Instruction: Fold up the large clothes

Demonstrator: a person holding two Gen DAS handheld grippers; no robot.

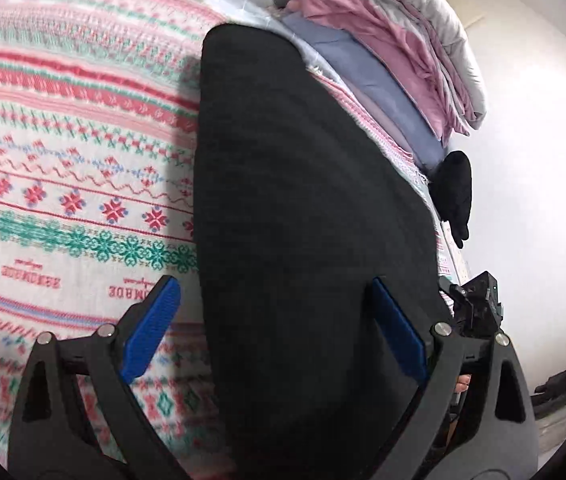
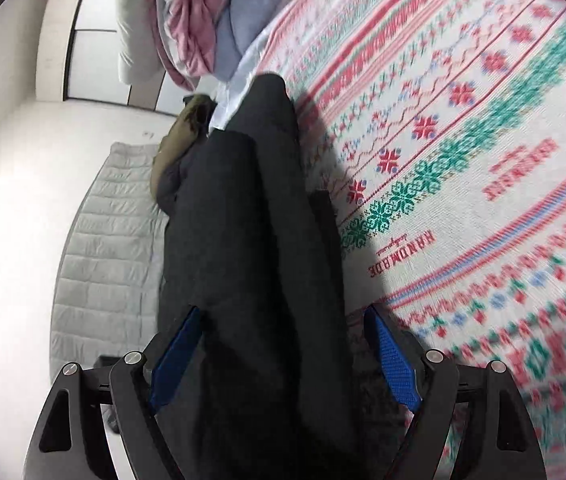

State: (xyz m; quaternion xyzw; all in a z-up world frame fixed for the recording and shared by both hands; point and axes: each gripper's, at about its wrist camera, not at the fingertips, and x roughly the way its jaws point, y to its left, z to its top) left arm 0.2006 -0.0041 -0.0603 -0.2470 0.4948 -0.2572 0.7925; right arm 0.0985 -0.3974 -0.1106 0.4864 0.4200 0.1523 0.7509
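Note:
A large black garment (image 1: pixel 303 200) lies along the edge of a bed covered with a pink, green and white patterned blanket (image 1: pixel 63 140). My left gripper (image 1: pixel 275 304) is open, its blue pads (image 1: pixel 151 328) wide apart, with the garment between and under them. In the right wrist view the same black garment (image 2: pixel 251 220) runs forward between the blue pads (image 2: pixel 393 364) of my right gripper (image 2: pixel 283 340), which is also open. The garment's near end is hidden under both grippers.
A pile of pink, blue and white bedding (image 1: pixel 383 52) sits at the far end of the bed. An olive-green garment (image 2: pixel 183 136) hangs off the bed edge above a grey quilted mat (image 2: pixel 111 240) on the white floor. The other gripper (image 1: pixel 479 304) shows at the right.

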